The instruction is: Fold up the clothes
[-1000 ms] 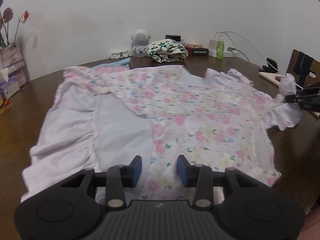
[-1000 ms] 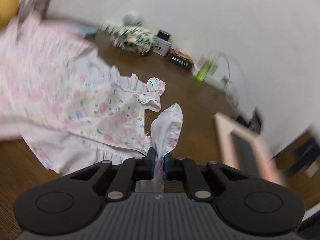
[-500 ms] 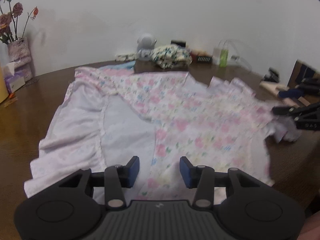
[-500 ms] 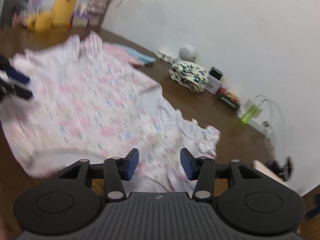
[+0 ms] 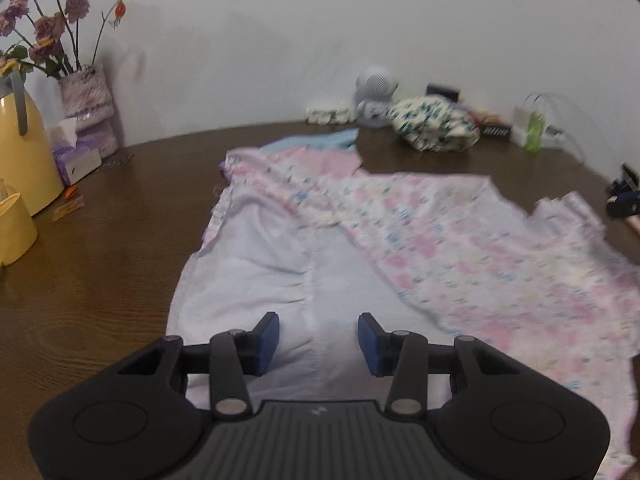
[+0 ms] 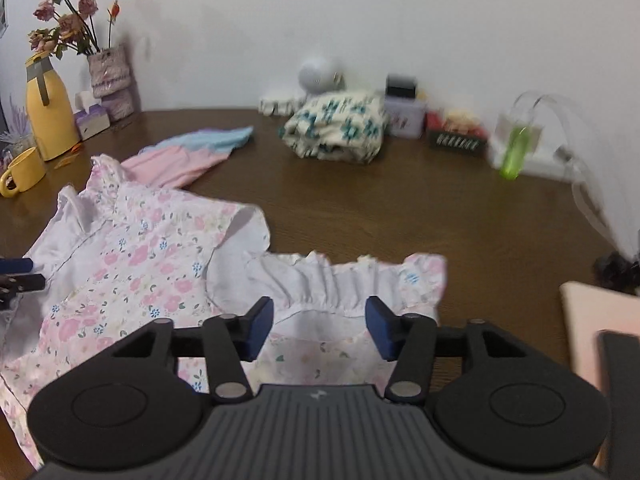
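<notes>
The dress [image 5: 420, 240] was lying spread out on the table [image 5: 100, 280], floral side up across most of it, with the plain pale lining showing where the near-left part was turned over. From the right wrist view the ruffled sleeve [image 6: 352, 280] sat flat on the wood just ahead of the right gripper [image 6: 320, 324], not touching the blue pads. Those jaws were spread but closing a little, with nothing pinched between them, only cloth lying below. Same deal on the left: the left gripper [image 5: 318, 340] hung over the white lining near the hem, jaws apart and closing slightly, nothing gripped. So I'd call this the gap between folds: one bit had been laid down and both hands were free, lining up for the next grab. My guess is the next move needed each gripper to drop onto an edge, left on the lining side, right on the sleeve or shoulder, and actually pinch one layer cleanly before lifting. The ruffles looked floppy, so a shallow bite could slip. A folded floral bundle [image 6: 336, 128] and a pink and blue piece [image 6: 188, 152] sat further back, well clear.
</notes>
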A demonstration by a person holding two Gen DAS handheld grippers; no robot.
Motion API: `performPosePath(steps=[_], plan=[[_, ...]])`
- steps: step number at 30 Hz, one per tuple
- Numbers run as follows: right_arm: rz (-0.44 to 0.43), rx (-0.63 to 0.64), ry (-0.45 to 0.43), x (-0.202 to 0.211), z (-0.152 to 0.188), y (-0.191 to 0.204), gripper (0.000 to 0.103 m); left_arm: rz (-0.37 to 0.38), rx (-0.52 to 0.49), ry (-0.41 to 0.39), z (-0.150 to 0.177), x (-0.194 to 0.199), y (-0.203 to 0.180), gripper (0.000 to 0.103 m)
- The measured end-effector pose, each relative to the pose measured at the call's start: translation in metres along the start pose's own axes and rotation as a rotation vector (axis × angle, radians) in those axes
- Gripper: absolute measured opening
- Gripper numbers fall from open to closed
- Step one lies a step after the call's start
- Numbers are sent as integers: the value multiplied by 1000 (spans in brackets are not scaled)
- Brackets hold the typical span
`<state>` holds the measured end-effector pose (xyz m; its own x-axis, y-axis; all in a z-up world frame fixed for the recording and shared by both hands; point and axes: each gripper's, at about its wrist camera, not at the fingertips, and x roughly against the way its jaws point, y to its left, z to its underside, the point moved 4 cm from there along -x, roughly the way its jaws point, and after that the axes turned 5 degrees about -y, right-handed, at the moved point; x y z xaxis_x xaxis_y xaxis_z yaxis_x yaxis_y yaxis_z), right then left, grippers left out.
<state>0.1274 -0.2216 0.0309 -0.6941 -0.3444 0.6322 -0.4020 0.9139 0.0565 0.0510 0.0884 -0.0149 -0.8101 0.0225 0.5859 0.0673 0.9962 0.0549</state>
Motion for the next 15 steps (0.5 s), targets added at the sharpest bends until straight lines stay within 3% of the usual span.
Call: performPosePath(steps=[7, 15], plan=[[-48, 93, 70, -33, 19, 34, 51, -23, 20, 19, 15, -9, 12, 38], [-96, 118, 90, -54, 25, 64, 52, -144, 36, 11, 26, 7, 34, 39]])
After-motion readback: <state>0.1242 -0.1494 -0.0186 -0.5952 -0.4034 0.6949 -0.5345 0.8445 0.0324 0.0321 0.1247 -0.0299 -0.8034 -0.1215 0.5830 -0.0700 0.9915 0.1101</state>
